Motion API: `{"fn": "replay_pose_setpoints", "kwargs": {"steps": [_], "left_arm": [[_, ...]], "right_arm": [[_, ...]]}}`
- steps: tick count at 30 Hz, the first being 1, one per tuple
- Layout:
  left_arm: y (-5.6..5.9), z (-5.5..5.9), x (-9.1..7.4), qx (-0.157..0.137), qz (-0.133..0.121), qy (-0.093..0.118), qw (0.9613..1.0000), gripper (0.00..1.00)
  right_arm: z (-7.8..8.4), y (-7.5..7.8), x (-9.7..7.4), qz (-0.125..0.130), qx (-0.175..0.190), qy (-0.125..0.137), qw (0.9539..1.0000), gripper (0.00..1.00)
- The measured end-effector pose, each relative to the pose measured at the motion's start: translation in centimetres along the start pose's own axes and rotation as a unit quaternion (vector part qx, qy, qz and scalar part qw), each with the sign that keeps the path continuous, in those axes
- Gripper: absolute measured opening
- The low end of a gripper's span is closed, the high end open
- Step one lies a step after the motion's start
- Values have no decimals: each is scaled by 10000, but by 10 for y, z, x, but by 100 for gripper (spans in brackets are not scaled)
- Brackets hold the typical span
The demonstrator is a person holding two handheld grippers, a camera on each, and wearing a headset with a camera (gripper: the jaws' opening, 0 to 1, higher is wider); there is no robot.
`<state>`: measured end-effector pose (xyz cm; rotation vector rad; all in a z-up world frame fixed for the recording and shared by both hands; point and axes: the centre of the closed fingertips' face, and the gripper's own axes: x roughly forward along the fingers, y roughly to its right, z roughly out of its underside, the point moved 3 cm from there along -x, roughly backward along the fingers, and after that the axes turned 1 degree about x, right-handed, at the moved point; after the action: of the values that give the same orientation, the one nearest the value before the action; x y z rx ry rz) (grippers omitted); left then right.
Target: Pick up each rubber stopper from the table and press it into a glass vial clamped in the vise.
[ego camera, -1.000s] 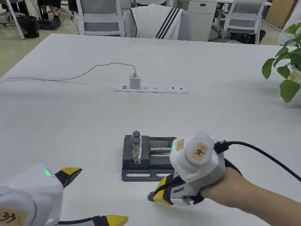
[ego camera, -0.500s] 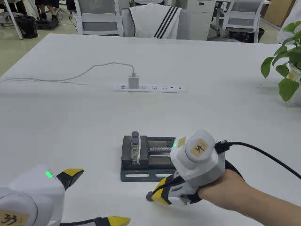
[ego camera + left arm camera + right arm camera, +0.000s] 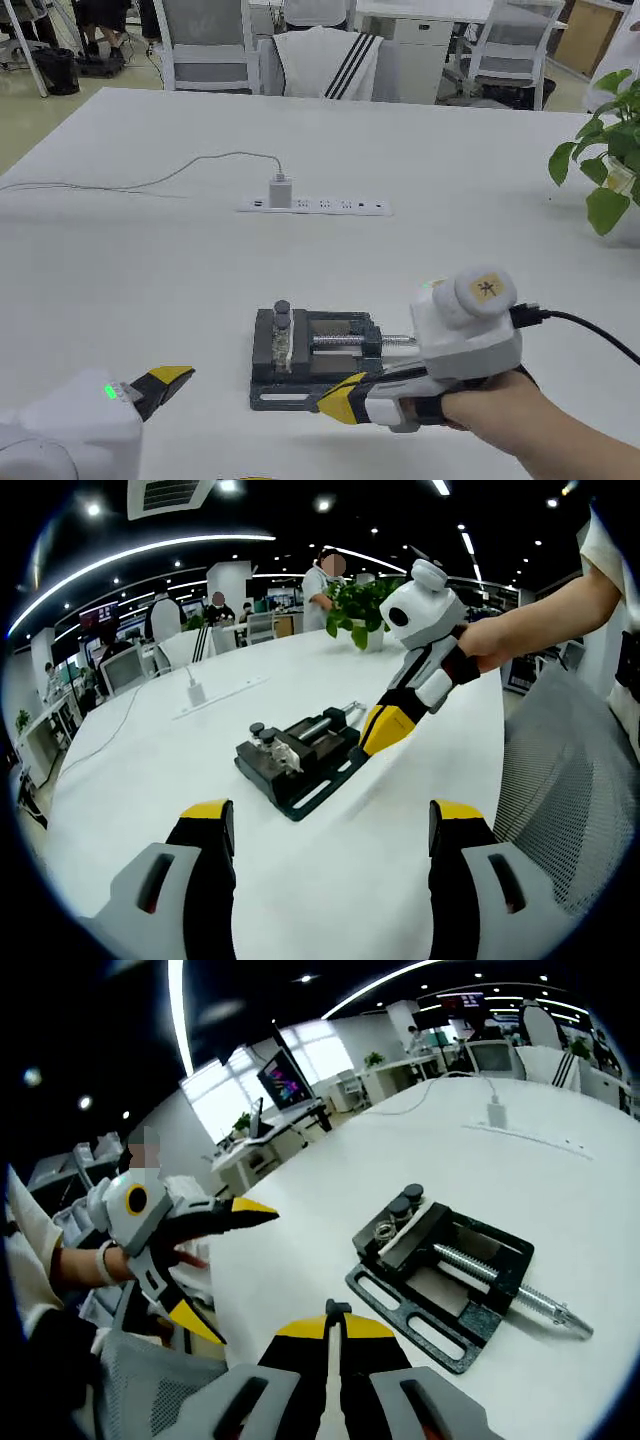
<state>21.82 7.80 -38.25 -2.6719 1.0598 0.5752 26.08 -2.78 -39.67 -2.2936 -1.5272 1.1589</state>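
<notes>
A dark vise [image 3: 330, 352] stands on the white table [image 3: 150, 260]. Its jaws clamp glass vials [image 3: 282, 330], two of them capped with dark stoppers [image 3: 405, 1198]; a third vial [image 3: 380, 1230] shows an open mouth. My right gripper [image 3: 320, 402] lies low just in front of the vise, shut on a small dark rubber stopper [image 3: 337, 1309] at its tip. In the left gripper view it [image 3: 370, 742] points at the vise [image 3: 300, 755]. My left gripper [image 3: 330, 815] is open and holds nothing, off to the vise's left, one yellow-tipped finger [image 3: 167, 381] showing.
A white power strip [image 3: 315, 206] with a plugged charger and a cable running left lies in the middle of the table. A potted plant [image 3: 598, 160] stands at the right edge. Chairs [image 3: 205, 45] line the far side.
My right gripper has swung level and its body has moved right, the tip staying just in front of the vise. The left gripper has sunk lower in view.
</notes>
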Motion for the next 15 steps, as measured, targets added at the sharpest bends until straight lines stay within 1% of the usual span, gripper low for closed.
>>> {"fn": "replay_pose_setpoints", "kwargs": {"steps": [1,2,3,5,6,7,9,13,14,15], "left_arm": [[0,-4,0,-48,3,96,9999,75],[1,-10,1,-134,29,241,9996,74],[1,-14,2,-177,23,310,9994,72],[0,-18,3,-184,5,349,9992,72],[0,-19,4,-202,6,388,9990,71],[0,-22,5,-241,17,453,9987,71],[0,-24,5,-259,28,500,9984,69],[1,-29,7,-310,81,601,9977,64],[1,-29,8,-317,88,598,9977,63],[2,-30,8,-294,104,632,9975,63]], "right_arm": [[-2,-1,-3,-36,175,92,9998,0],[-5,-3,-6,-112,308,194,9993,0],[-7,-4,-8,-141,416,293,9986,0],[-9,-7,-13,-227,621,429,9969,0],[-10,-9,-15,-270,660,475,9963,0],[-10,-10,-17,-288,712,500,9958,0],[-9,-12,-20,-311,784,539,9950,0],[-11,-16,-27,-485,1325,769,9870,0],[-11,-16,-28,-519,1465,798,9846,0],[-11,-16,-29,-605,1615,877,9811,0]]}}
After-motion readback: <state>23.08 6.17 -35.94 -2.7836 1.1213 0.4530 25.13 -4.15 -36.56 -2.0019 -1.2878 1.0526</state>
